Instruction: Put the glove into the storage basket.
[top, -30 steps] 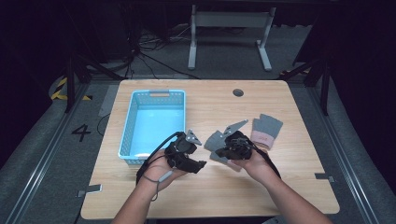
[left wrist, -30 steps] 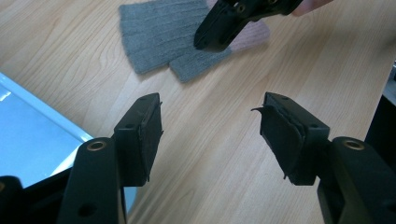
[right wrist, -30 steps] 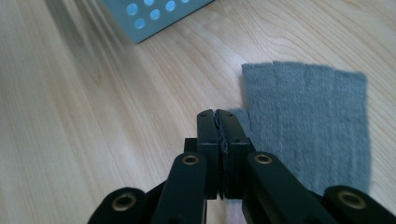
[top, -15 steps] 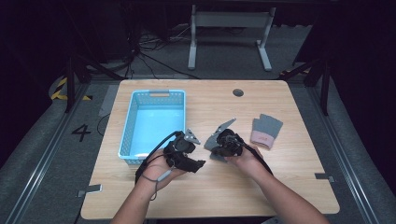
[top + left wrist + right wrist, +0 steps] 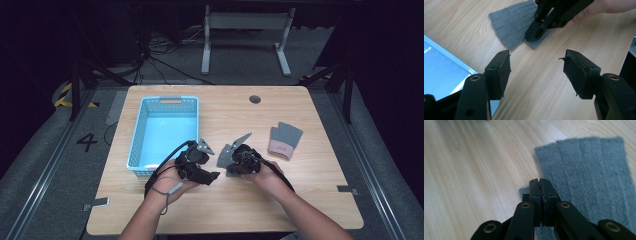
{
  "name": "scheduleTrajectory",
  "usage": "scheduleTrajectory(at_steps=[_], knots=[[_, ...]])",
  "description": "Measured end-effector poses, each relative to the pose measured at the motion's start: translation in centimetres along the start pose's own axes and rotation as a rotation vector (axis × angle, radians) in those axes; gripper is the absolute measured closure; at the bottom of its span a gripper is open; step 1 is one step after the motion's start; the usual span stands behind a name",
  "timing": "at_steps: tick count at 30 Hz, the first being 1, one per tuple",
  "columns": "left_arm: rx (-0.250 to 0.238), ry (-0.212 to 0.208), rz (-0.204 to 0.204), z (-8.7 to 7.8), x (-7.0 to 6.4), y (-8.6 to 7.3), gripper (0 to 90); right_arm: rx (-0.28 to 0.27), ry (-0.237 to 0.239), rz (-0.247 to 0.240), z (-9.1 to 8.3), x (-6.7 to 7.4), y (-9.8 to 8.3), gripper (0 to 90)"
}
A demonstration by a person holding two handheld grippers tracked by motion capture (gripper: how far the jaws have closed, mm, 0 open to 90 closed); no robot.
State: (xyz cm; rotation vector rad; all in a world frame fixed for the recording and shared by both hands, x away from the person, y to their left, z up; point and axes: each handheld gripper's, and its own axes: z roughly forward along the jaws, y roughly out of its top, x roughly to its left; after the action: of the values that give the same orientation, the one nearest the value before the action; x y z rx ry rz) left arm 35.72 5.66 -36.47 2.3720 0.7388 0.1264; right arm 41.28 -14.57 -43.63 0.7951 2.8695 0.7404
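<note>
A ribbed grey knit glove (image 5: 594, 182) lies flat at centre frame on the pale wood-grain counter (image 5: 300, 200), its edge pinched between the closed fingers of the right gripper (image 5: 540, 181). The left gripper (image 5: 536, 72), fingers spread apart, hovers over bare wood beside it. At left centre, a light-blue perforated plastic basket (image 5: 135, 145) stands empty. A second grey glove with a pink cuff (image 5: 284, 141) lies at right.

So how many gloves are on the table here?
2. One grey glove lies mid-table, pinched by the right gripper; another glove with a pink cuff lies apart toward the right edge.
</note>
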Motion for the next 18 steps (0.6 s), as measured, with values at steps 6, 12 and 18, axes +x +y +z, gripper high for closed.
scheduleTrajectory(at_steps=[6,12,18], knots=[[0.001,-0.001,-0.005,0.0,0.0,0.0,38.9,0.013,0.016,-0.011,-0.5,0.7,-0.8,88.7],[0.009,-0.002,0.000,0.1,0.0,0.0,38.8,0.012,0.026,-0.010,-0.9,1.2,-1.8,88.7],[0.007,0.000,-0.004,0.2,0.0,0.0,38.7,-0.004,0.020,-0.011,-1.2,1.9,-2.7,88.7]])
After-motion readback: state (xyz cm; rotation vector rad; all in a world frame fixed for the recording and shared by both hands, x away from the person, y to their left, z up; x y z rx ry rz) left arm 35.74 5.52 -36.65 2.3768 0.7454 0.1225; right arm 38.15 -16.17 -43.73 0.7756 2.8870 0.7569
